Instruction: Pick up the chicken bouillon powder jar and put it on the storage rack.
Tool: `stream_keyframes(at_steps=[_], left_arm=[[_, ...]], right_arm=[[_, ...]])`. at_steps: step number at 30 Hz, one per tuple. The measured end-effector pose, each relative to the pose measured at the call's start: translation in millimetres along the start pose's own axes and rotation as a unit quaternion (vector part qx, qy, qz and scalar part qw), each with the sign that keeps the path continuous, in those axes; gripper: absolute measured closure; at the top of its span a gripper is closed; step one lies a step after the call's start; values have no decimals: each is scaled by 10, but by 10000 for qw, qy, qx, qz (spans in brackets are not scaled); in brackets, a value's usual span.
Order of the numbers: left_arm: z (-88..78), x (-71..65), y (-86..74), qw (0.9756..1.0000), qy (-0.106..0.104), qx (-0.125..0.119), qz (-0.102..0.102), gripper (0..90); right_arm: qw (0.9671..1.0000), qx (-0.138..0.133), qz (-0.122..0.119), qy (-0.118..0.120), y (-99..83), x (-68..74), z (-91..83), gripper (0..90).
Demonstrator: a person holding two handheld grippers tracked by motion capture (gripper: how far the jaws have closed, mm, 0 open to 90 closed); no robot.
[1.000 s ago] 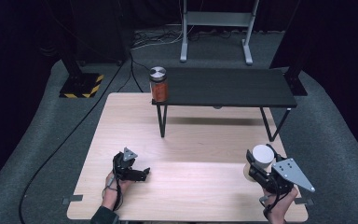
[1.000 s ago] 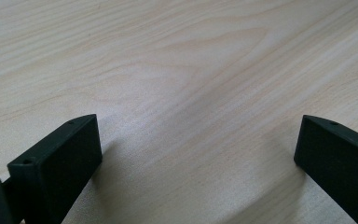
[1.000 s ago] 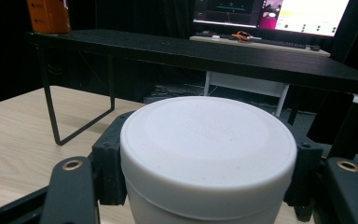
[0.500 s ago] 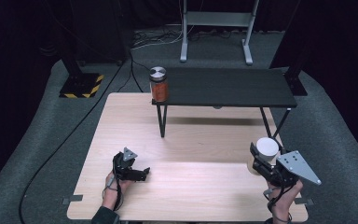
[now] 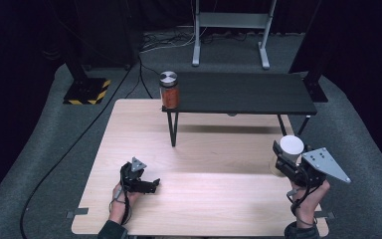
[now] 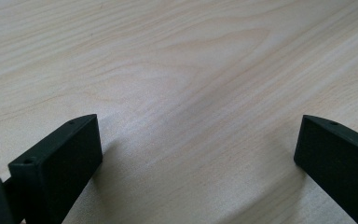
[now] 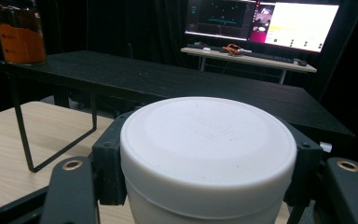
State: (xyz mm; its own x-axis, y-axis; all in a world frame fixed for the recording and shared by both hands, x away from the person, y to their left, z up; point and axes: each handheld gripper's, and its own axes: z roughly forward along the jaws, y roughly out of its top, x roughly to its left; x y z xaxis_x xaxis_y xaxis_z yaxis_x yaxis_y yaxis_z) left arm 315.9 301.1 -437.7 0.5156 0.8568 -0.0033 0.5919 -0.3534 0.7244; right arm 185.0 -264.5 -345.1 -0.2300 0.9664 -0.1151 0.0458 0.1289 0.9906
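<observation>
My right gripper (image 5: 291, 157) is shut on a jar with a white round lid (image 5: 292, 146), lifted a little above the wooden table (image 5: 209, 149) at its right side. In the right gripper view the white lid (image 7: 208, 140) sits between the two black jaws, which press on its sides. My left gripper (image 5: 149, 185) rests low over the table near the front left, open with nothing between its fingers; in the left gripper view its fingertips (image 6: 70, 149) stand wide apart above bare wood. A jar of orange contents with a silver lid (image 5: 169, 89) stands on the left end of the black shelf (image 5: 243, 93).
The black shelf stands on thin metal legs (image 5: 172, 128) across the table's far edge. A desk with lit monitors (image 7: 261, 23) lies beyond it. Dark floor with cables (image 5: 54, 164) surrounds the table, and a stand's legs (image 5: 229, 35) rise behind.
My right gripper has risen with the white-lidded jar and drifted right and slightly away from the front edge. The left gripper has stayed put.
</observation>
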Motion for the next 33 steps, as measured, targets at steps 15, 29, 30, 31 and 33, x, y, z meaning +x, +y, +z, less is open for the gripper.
stream_keyframes(at_steps=[15, 29, 30, 31, 33], left_arm=[[0, 0, 1, 10000, 3, 1, 6, 3], [-1, -2, 0, 10000, 8, 1, 0, 3], [-1, -2, 0, 10000, 8, 3, 2, 3], [-1, -2, 0, 10000, 9, 2, 1, 3], [-1, -2, 0, 10000, 8, 1, 0, 3]], right_arm=[[9999, 48, -3, -91, 190, -156, 215, 328], [9997, 131, 29, -189, 373, -309, 414, 328], [9997, 129, 27, -196, 383, -321, 426, 328], [9997, 139, 31, -205, 399, -332, 438, 328], [9996, 148, 26, -235, 435, -358, 472, 328]])
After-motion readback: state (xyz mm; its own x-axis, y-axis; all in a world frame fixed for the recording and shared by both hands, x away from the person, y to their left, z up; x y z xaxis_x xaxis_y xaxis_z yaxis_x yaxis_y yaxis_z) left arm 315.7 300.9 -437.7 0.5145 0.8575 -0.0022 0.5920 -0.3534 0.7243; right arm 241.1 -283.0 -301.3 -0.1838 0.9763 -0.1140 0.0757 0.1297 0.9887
